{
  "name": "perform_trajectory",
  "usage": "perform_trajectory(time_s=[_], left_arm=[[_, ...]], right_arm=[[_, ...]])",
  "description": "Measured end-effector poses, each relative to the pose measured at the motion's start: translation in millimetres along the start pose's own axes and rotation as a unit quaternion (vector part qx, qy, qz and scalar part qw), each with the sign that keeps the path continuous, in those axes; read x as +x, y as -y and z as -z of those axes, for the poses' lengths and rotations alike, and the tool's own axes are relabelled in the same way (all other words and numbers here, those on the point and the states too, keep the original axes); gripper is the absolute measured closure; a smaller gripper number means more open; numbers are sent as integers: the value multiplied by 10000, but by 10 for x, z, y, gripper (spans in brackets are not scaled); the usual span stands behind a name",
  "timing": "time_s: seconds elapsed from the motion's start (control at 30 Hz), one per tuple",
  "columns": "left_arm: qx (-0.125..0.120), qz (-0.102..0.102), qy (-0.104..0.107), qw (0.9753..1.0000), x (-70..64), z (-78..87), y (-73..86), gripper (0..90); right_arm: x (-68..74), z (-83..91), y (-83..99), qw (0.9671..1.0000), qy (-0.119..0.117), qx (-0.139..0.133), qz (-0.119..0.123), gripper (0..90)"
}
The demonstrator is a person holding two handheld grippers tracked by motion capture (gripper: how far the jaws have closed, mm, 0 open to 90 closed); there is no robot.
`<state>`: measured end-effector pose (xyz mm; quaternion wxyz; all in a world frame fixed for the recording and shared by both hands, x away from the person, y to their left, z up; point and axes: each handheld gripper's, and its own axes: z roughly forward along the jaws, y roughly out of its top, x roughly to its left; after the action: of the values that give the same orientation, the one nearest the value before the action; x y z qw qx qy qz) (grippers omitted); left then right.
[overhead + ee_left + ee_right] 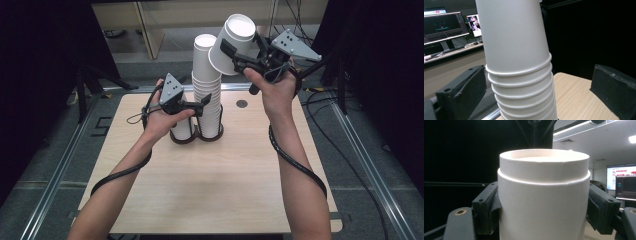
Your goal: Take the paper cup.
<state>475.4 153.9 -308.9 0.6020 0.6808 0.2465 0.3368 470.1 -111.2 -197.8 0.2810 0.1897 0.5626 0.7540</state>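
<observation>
Gripping one inverted paper cup (231, 45), right tool (239, 56) raised at 1 o'clock; left tool (204, 106) open astride cup stack (207, 90) on desk (210, 190).

— Any writing you can read on the white paper cups (516, 50)?

— None. The stacked walls and rolled rims are plain white, and the single white paper cup (544, 195) clamped in the other view is blank too.

— The dark computer monitors (445, 26) behind the stack?

— They glow with coloured lines and small windows, but the characters are too small and blurred to make out. The same goes for the bright wall screen (621, 181) at the far right: red and white blocks, no legible word or number.

— The light wooden tabletop (210, 185)?

— It bears no label or sign.
</observation>
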Motion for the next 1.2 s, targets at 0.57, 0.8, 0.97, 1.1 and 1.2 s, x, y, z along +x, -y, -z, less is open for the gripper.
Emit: perform_trajectory(time_s=[0.57, 0.8, 0.97, 1.1, 1.2], left_arm=[[-37, -26, 221, 9997, -237, 271, 153, 0], [5, -27, 263, 9996, -292, 384, 257, 0], [34, -98, 296, 9995, -329, 452, 293, 0], [18, -113, 356, 9993, -356, 501, 319, 0], [46, -93, 401, 9991, -381, 545, 361, 0]], right_arm=[[154, 221, 400, 9989, -131, 452, -92, 239], [198, 292, 583, 9979, -153, 587, -210, 239], [228, 324, 722, 9972, -173, 680, -253, 239], [274, 357, 865, 9956, -219, 833, -375, 239], [292, 375, 915, 9950, -212, 906, -374, 239]])
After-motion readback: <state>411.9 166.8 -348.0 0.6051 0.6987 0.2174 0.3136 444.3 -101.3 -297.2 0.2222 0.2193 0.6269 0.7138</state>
